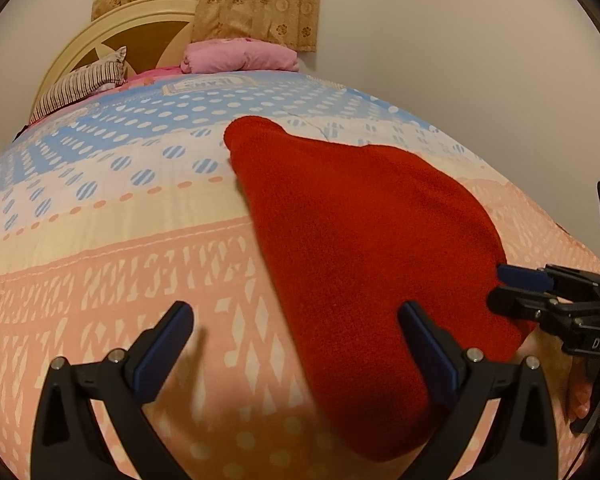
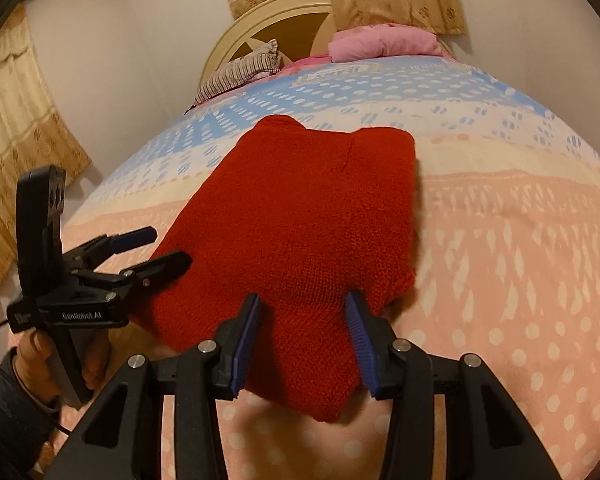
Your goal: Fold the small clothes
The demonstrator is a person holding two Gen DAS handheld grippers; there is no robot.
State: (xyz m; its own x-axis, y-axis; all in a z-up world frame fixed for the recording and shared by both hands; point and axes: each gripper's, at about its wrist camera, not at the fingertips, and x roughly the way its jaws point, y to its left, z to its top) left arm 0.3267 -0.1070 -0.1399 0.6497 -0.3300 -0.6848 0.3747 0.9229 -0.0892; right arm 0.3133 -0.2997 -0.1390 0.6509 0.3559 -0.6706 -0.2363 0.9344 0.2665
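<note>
A red knitted garment [image 1: 356, 240] lies folded flat on the patterned bedspread [image 1: 100, 264]; it also shows in the right wrist view [image 2: 300, 216]. My left gripper [image 1: 296, 312] is open, low over the bed at the garment's near left edge, with its right finger over the cloth. It also shows in the right wrist view [image 2: 164, 246], beside the garment's left edge. My right gripper [image 2: 302, 304] is open, its fingers on either side of the garment's near corner. In the left wrist view my right gripper [image 1: 500, 284] is at the garment's right edge.
The bed fills both views. A striped pillow [image 2: 240, 68] and a pink pillow [image 2: 384, 42] lie at the far end by the cream headboard [image 2: 268, 16]. Beige curtains [image 2: 16, 128] hang at the left and behind the bed. A bare wall is at the right.
</note>
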